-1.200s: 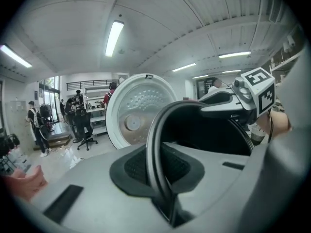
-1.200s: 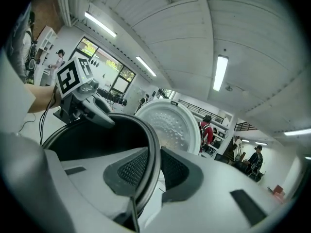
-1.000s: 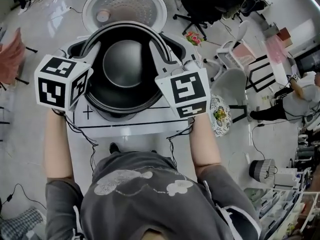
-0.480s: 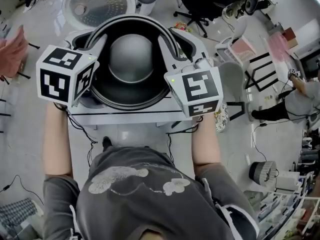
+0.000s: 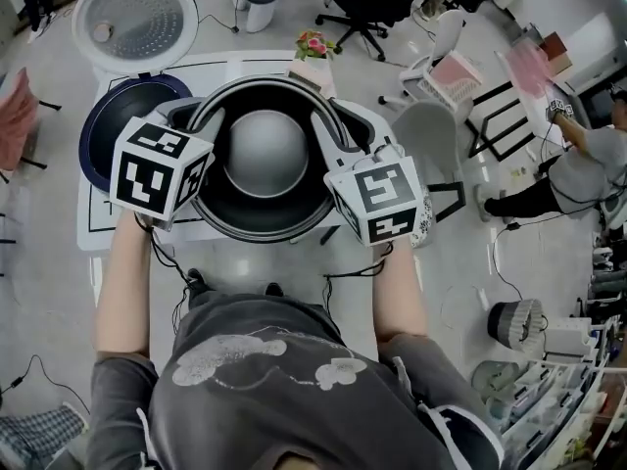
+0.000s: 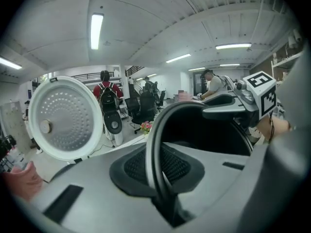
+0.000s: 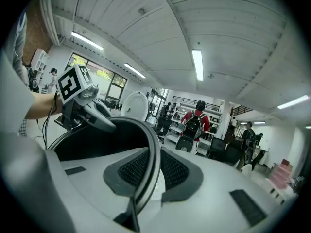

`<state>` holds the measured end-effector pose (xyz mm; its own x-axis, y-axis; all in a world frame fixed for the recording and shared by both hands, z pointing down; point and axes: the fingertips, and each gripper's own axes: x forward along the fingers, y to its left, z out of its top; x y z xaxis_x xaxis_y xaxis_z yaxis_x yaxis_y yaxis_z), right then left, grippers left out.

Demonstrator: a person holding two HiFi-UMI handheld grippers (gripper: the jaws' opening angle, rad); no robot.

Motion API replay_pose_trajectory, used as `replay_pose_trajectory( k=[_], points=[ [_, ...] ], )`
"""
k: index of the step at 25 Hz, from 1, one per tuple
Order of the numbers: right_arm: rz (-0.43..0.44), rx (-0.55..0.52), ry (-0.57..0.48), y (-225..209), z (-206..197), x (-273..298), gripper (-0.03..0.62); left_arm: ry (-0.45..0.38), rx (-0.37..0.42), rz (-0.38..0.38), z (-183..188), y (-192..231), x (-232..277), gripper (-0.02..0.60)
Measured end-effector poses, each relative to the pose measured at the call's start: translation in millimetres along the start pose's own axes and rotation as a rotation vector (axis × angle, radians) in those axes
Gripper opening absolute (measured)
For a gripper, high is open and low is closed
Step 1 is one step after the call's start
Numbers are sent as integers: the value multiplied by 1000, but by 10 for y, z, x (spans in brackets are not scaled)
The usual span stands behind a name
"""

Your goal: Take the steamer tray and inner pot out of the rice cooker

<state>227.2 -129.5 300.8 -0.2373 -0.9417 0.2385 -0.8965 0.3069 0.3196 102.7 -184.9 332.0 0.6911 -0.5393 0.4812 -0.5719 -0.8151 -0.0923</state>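
My forearms reach up from the bottom of the head view, one marker cube in each hand. My left tongs (image 5: pixel 208 123) are pinched narrow on the left rim of the inner pot (image 5: pixel 265 155). In the left gripper view the thin rim (image 6: pixel 156 130) runs straight between the two dark meshed pads (image 6: pixel 138 166) and both press on it. My right tongs (image 5: pixel 328 130) grip the opposite rim the same way. In the right gripper view the rim (image 7: pixel 154 149) stands clamped between the pads (image 7: pixel 172 171), jaws nearly together. Each gripper view also shows the other tongs across the pot's dark hollow, cube uppermost.

The pot sits in the middle of the head view, out of the rice cooker (image 5: pixel 110 130), held level between my two tongs over the white desk (image 5: pixel 98 221). I cannot tell whether its base touches the desk.

The cooker's dark blue body stands to the left of the pot, partly hidden by my left cube. Its round white lid (image 5: pixel 132 18) is swung open toward the upper left of the frame. The lid shows large at the left of the left gripper view (image 6: pixel 65 118).

A small bunch of flowers (image 5: pixel 313 44) stands at the desk's far edge. Beyond lie office chairs (image 5: pixel 377 3) at the top and a person in grey (image 5: pixel 578 179) at the right edge.
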Motion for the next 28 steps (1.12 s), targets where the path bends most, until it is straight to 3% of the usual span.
replay_pose_trajectory(
  k=[8,16,24,28],
  points=[
    [34,79,118,-113,-842,-98,95,120,-68,-62,-479,-466,544,46],
    [99,155,216,-110,-1616,59,95,223,-172,-91,-1042,-668,1072,49],
    [142,187,288,-171,-2097,297,95,279,-211,-122,-1360,-698,1492,49],
    [159,216,308,-256,-2201,392,95,289,-192,-156,-1331,-689,1633,49]
  ],
)
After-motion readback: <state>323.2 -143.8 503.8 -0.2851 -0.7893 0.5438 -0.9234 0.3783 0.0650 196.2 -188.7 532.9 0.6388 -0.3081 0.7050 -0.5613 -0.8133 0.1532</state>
